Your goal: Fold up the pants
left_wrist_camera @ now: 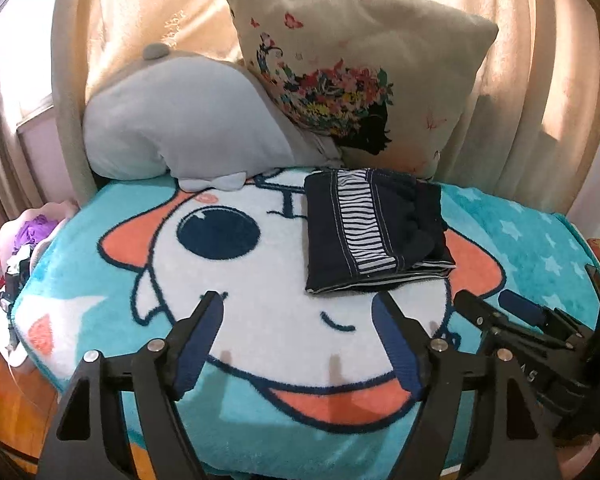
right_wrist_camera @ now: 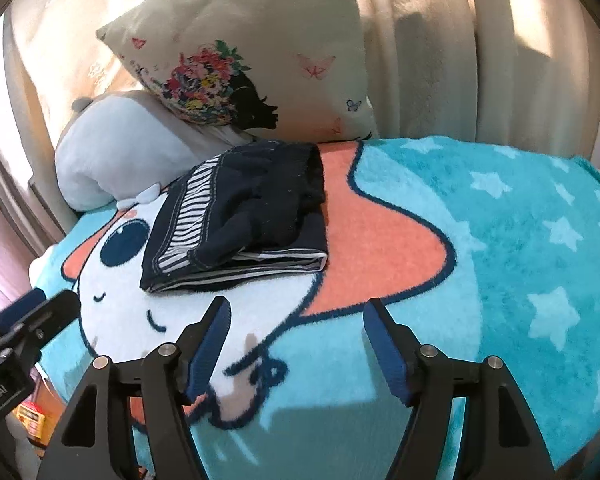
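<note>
The dark navy pants (left_wrist_camera: pixel 374 232) with a white-striped band lie folded into a compact rectangle on the cartoon blanket (left_wrist_camera: pixel 260 280), just ahead of both grippers. They also show in the right wrist view (right_wrist_camera: pixel 240 220). My left gripper (left_wrist_camera: pixel 300 316) is open and empty, held short of the pants' near edge. My right gripper (right_wrist_camera: pixel 296 320) is open and empty, also short of the near edge. The right gripper shows at the right of the left wrist view (left_wrist_camera: pixel 496 306), and the left gripper shows at the left edge of the right wrist view (right_wrist_camera: pixel 40 304).
A floral cushion (left_wrist_camera: pixel 356 68) and a pale blue plush pillow (left_wrist_camera: pixel 180 128) lean against beige curtains (left_wrist_camera: pixel 540 80) behind the pants. A basket of clothes (left_wrist_camera: pixel 24 248) stands off the bed's left edge. The teal starred blanket area (right_wrist_camera: pixel 520 240) extends to the right.
</note>
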